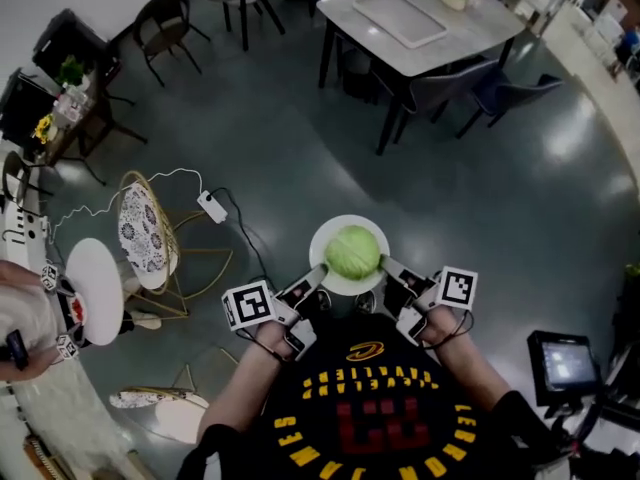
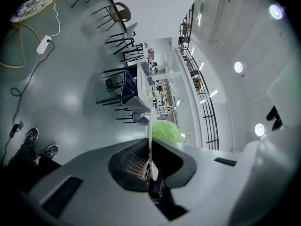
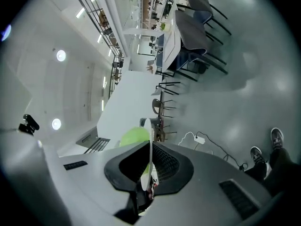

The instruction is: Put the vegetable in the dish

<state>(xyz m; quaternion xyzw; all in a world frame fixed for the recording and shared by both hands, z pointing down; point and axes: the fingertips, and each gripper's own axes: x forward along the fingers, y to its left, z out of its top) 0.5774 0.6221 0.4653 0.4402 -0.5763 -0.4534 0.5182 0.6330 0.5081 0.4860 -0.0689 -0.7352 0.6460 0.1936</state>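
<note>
A pale green cabbage [image 1: 352,252] lies on a round white dish [image 1: 328,234] held in the air above the grey floor, in front of the person's chest. My left gripper [image 1: 316,274] is shut on the dish's left rim and my right gripper [image 1: 391,266] is shut on its right rim. The left gripper view shows the dish edge-on [image 2: 151,135] between the jaws of the left gripper [image 2: 150,166], the cabbage [image 2: 165,131] beyond them. In the right gripper view the dish rim [image 3: 150,142] likewise runs into the right gripper [image 3: 147,167], the cabbage [image 3: 133,136] to its left.
A grey dining table [image 1: 420,18] with dark chairs stands far ahead. To the left are a gold-framed chair with a patterned cushion [image 1: 140,233], a round white stool [image 1: 95,288], a power strip [image 1: 212,206] with cables, and another person [image 1: 20,338]. A small monitor [image 1: 565,360] sits at the right.
</note>
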